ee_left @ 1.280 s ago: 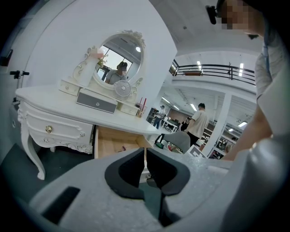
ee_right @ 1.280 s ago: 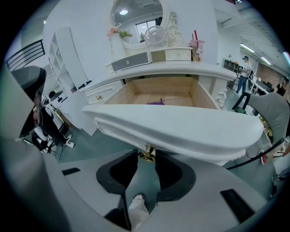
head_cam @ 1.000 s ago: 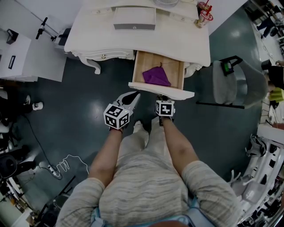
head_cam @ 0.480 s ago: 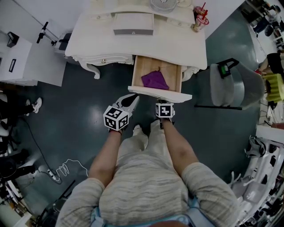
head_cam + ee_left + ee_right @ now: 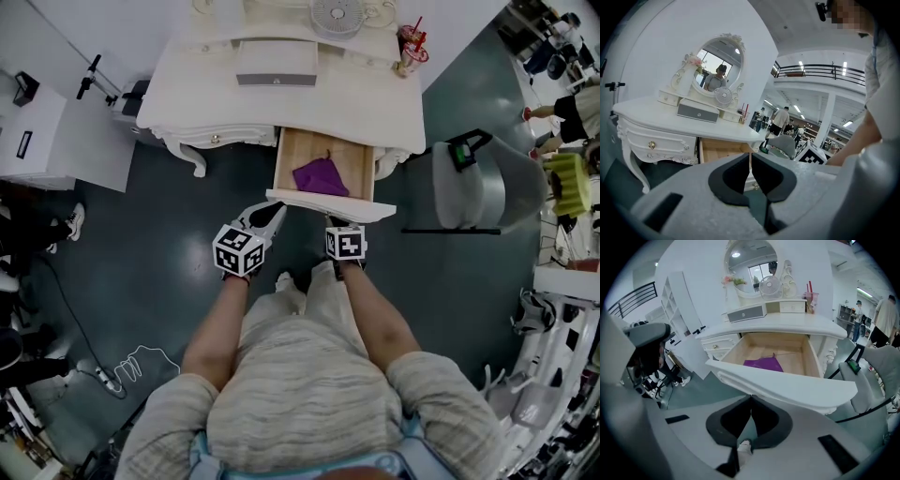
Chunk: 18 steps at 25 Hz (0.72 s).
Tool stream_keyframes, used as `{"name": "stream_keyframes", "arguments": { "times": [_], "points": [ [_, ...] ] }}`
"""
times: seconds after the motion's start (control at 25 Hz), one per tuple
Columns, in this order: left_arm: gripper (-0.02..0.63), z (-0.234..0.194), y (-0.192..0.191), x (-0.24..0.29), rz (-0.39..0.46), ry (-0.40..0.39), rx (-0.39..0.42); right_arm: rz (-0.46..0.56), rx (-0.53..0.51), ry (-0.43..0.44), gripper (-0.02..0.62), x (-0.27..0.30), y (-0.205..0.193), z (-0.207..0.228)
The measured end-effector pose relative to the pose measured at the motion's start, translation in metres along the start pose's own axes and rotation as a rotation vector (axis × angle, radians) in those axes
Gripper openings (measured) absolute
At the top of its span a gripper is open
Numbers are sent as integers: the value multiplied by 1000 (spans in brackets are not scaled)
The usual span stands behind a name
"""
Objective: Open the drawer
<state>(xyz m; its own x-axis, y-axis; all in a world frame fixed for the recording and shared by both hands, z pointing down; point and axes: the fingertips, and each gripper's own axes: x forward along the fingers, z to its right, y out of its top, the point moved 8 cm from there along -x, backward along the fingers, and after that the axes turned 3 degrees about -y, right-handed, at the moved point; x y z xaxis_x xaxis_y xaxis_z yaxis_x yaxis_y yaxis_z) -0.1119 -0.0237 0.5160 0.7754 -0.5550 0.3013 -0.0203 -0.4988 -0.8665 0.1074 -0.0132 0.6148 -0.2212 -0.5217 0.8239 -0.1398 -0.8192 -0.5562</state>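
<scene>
Your right gripper [image 5: 751,398] had just closed its jaws on nothing, beside the drawer [image 5: 330,203], which stood pulled out of the white table [image 5: 309,108]. Your left gripper [image 5: 750,154] was also closed and empty. The opening looked finished.

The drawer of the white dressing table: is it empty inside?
No, the open drawer has a purple cloth lying on its wooden bottom.
</scene>
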Motion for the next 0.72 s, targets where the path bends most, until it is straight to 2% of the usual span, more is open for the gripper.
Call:
{"name": "stream_keyframes", "arguments": {
  "times": [0.32,0.72],
  "points": [
    [28,4,15,-12,-3,-21,35,123,10,115,11,-39,30,-16],
    [28,20,37,-36,36,-49,75,284,-86,215,11,-99,72,-34]
  ]
}}
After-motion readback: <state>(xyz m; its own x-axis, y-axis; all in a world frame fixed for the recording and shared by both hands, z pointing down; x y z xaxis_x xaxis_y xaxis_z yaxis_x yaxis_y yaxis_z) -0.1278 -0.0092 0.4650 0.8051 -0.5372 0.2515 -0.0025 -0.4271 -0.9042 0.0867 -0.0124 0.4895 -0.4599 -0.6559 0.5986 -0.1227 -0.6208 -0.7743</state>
